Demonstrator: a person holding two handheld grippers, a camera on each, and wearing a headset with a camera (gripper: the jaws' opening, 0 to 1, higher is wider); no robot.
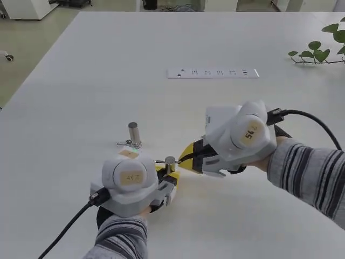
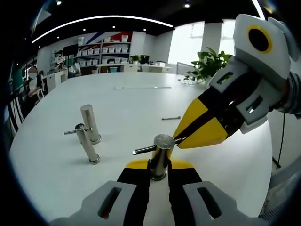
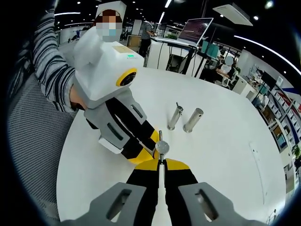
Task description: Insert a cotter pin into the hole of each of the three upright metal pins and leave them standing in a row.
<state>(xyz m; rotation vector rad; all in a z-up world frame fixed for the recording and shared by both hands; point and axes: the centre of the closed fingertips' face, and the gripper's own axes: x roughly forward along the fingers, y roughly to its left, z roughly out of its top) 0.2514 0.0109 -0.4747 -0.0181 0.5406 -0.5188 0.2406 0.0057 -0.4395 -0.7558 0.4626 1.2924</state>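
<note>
Cotter pin [image 2: 142, 150] sits through the metal pin [image 2: 161, 150] clamped by left gripper [image 2: 159, 165], right gripper [image 2: 178, 140] pinching its end.

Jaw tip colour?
Yellow tips, black behind; clearest on the right gripper in the left gripper view.

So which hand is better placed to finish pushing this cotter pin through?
Probably the right. The right tool pinches the cotter pin at the hole, while the left tool clamps the nearest metal pin at its base.

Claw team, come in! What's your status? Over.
Left claw shut on metal pin. Right claw holds cotter pin in its hole. Beyond: finished pin, bare pin. Nothing blocking.
</note>
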